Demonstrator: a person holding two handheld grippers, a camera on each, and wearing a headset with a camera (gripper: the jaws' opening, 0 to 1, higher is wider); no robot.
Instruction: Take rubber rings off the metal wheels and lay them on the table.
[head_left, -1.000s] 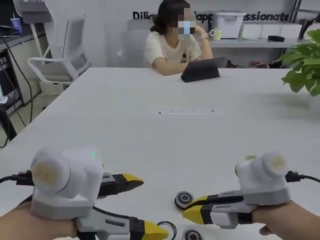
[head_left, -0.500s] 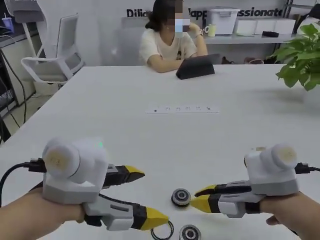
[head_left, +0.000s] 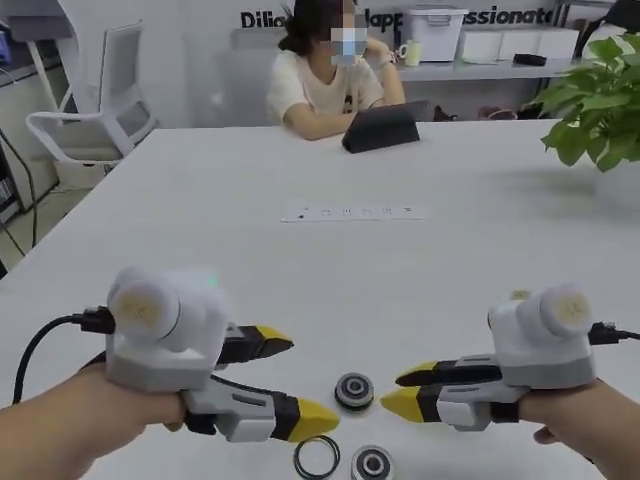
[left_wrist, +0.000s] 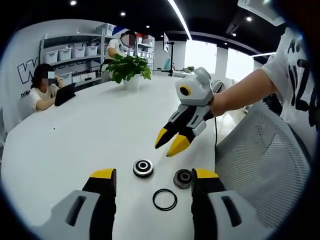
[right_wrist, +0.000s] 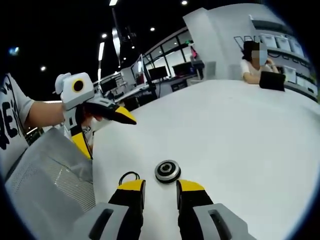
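Rubber ring (head_left: 317, 457) flat near table (head_left: 450, 290) edge; wide room beyond.

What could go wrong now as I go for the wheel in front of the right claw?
The right claw points at the farther wheel, which lies free on the smooth table; a nudge might slide it away instead of gripping it. The nearer wheel and the loose rubber ring seem close to the table's near edge, beside the wide-open left claw; a knock may send them off.
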